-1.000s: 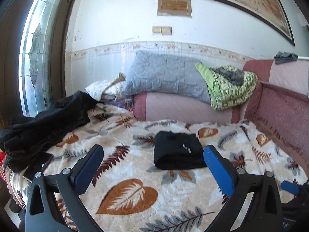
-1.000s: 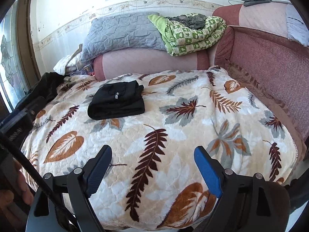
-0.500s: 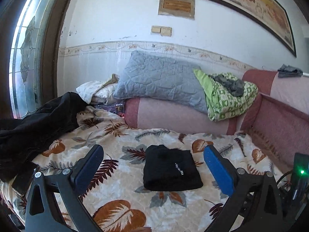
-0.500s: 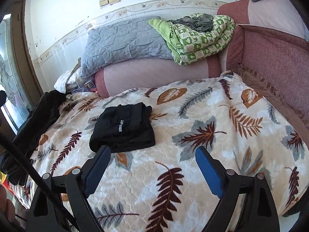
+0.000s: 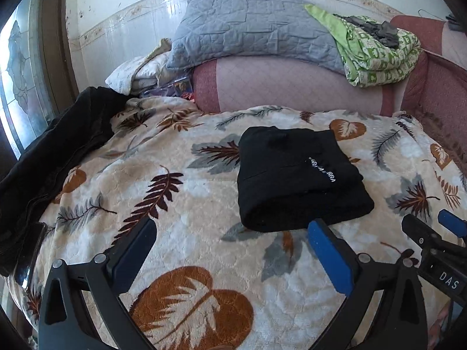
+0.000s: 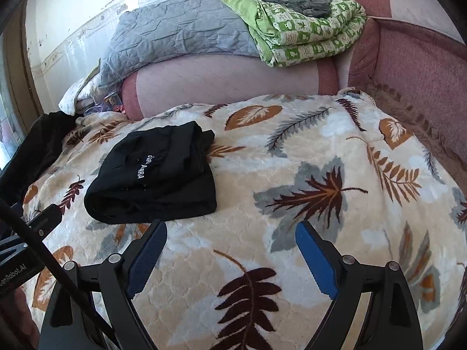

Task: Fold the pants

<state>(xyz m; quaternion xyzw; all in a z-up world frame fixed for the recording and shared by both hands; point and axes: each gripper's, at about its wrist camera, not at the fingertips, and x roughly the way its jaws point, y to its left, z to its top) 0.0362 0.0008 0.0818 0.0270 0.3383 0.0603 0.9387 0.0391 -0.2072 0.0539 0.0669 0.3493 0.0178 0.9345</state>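
The black pants (image 5: 294, 178) lie folded into a compact rectangle with white lettering on the leaf-patterned blanket (image 5: 186, 210). They also show in the right wrist view (image 6: 157, 178). My left gripper (image 5: 230, 239) is open and empty, just in front of the bundle's near edge. My right gripper (image 6: 230, 236) is open and empty, to the right of and in front of the bundle. The right gripper's tip (image 5: 451, 226) shows at the right edge of the left wrist view.
A heap of black clothing (image 5: 55, 151) lies at the blanket's left edge. A grey quilted pillow (image 5: 251, 35) and a green patterned quilt (image 5: 376, 55) rest on the pink sofa back (image 5: 292, 87). The red sofa arm (image 6: 423, 87) bounds the right side.
Both grippers have moved forward and lower toward the folded pants, which now look larger and closer. Both stay open. The pants have not moved.
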